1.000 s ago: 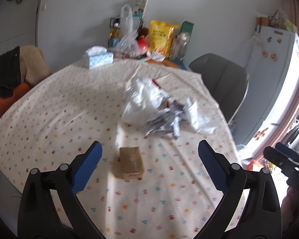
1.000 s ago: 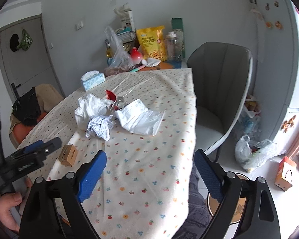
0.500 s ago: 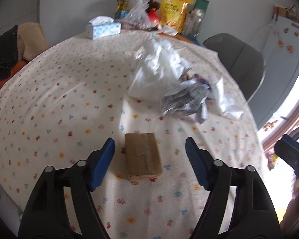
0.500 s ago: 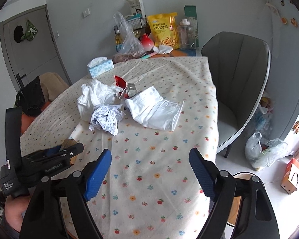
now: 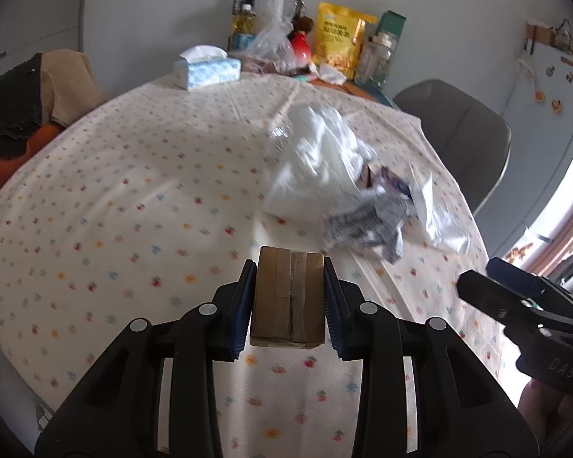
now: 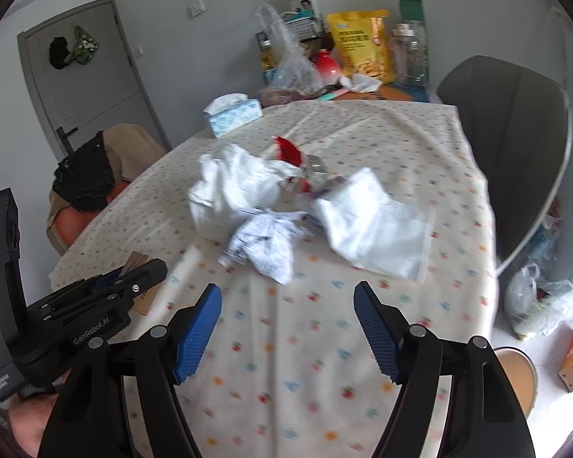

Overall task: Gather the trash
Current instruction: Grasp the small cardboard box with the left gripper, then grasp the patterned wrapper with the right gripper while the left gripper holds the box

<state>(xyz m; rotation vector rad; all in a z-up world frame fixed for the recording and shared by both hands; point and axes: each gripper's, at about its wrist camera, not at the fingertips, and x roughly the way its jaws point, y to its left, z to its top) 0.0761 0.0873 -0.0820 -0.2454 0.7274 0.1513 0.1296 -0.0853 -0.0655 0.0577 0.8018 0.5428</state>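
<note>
Two blue-padded fingers of the left gripper (image 5: pixel 289 297) are pressed against the two sides of a small brown cardboard box sealed with tape (image 5: pixel 287 299), so this gripper is closed on the box. Whether the box rests on the flowered white tablecloth (image 5: pixel 133 206) or is a little above it, I cannot tell. The right gripper (image 6: pixel 287 328) hangs over the near part of the same cloth with its jaws wide apart and nothing between them. A little farther, in the middle of the table, lies the other trash, close together: a crumpled grey-printed paper wrapper (image 6: pixel 265 242), then a crumpled white plastic bag (image 6: pixel 233 187) on its left, a flat white plastic pouch (image 6: pixel 370 223) on its right, and behind them a torn red and white wrapper (image 6: pixel 288 152). At the far edge stand a blue tissue box (image 6: pixel 235 112) and a yellow snack bag (image 6: pixel 363 44), which seem not to be trash. On the floor at the right, beside the grey chair (image 6: pixel 508 145), part of a round tan bin (image 6: pixel 515 374) shows. I judge the step in hand to be the picking up of the box. The next move probably calls for lifting it clear of the cloth and carrying it to the bin, while the free right gripper can reach forward for the paper wrapper, which is soft and needs a deep, firm pinch.
</note>
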